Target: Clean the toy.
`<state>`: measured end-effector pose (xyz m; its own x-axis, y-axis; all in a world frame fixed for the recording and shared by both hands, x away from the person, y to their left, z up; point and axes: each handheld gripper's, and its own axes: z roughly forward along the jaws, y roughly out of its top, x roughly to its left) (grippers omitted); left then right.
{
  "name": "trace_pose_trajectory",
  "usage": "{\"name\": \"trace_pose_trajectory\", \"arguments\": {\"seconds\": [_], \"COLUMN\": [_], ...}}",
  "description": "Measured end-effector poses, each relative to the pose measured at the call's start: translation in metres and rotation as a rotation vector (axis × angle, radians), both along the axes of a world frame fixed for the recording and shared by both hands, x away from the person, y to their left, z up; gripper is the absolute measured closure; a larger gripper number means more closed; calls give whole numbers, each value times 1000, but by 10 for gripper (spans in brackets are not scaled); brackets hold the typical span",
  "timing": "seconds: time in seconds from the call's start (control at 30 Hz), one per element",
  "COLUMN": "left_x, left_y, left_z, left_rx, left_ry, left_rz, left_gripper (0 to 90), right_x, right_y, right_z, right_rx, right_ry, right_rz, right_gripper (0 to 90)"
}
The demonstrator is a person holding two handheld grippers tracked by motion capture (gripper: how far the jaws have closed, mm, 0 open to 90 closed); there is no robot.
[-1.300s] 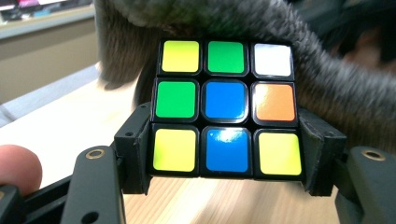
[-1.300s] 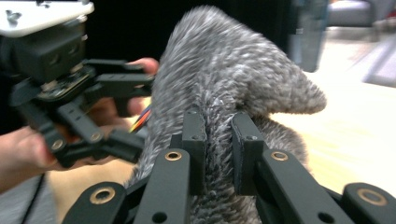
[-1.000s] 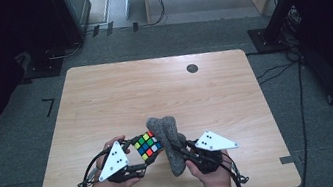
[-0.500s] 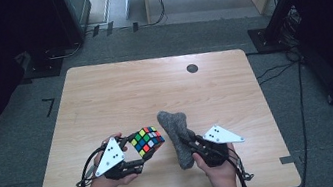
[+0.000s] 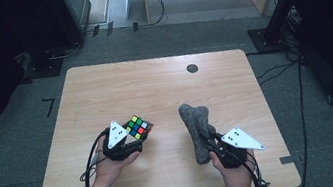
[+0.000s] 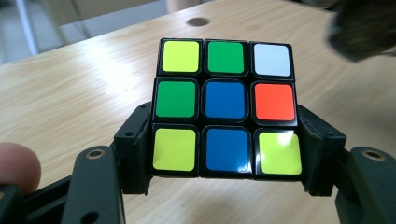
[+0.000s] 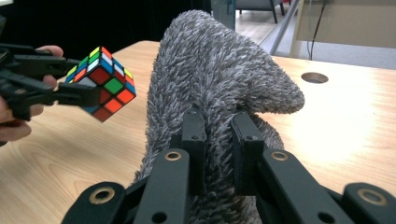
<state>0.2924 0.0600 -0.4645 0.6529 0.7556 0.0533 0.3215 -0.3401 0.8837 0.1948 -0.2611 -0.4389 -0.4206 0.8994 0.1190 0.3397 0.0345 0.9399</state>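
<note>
**Cube and sock both lifted, held apart over the table**

High view: the left gripper (image 5: 134,140) is clamped on a multicoloured plastic puzzle cube with black edges (image 5: 138,127), and the right gripper (image 5: 207,136) is clamped on a fuzzy grey knitted sock (image 5: 196,126). Taking the dark round hole in the pale wooden table (image 5: 152,83) as the landmark (image 5: 192,68), the cube sits nearer the person and off to the left of it, while the sock stands almost straight towards the person from it. Cube and sock are well apart, with bare wood between them.

Left gripper view: the cube (image 6: 226,106) sits squarely between the two black jaws, which press on its lower side edges. The hole (image 6: 197,21) lies beyond it, and a corner of the sock (image 6: 364,28) shows at the upper right.

Right gripper view: the jaws stand close together, pinching a fold of the sock (image 7: 210,84), which rises upright above them. The hole (image 7: 314,77) lies behind it to the right; the cube (image 7: 102,83) hangs off the table in the other gripper (image 7: 77,93) at the left.

Judged from this, picking up is done for both things. What is left, bringing them together or setting them down, has not been started.
</note>
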Motion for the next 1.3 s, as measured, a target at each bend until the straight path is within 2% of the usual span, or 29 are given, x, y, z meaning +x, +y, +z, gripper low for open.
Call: {"name": "trace_pose_trajectory", "arguments": {"seconds": [0.13,0.27,0.47,0.57,0.63,0.87,0.93,1.1,1.13,1.3], "left_x": [11,19,25,29,31,32,31,30,29,21], "left_y": [-2,-4,-3,-2,0,1,2,4,5,11], "left_z": [-8,-17,-28,-32,-33,-39,-41,-39,-39,-29], "left_rx": [32,92,144,134,103,90,88,70,56,-6], "left_ry": [39,71,111,153,182,198,185,191,194,153], "left_rz": [69,125,144,138,127,113,104,89,83,58], "left_gripper": [341,341,341,341,341,334,330,316,307,210], "right_x": [-5,-8,-8,-7,-7,-6,-5,-3,-2,4], "right_y": [-5,-10,-12,-12,-11,-12,-12,-10,-10,-14], "right_z": [-3,-3,-4,-4,-5,-5,-5,-7,-8,-6], "right_rx": [-2,-2,0,-2,-1,7,10,-2,-4,-28], "right_ry": [11,10,13,15,17,22,23,25,25,10], "right_rz": [-18,-33,-40,-32,-29,-30,-26,-17,-19,-42], "right_gripper": [792,792,792,792,792,791,790,789,790,787]}}
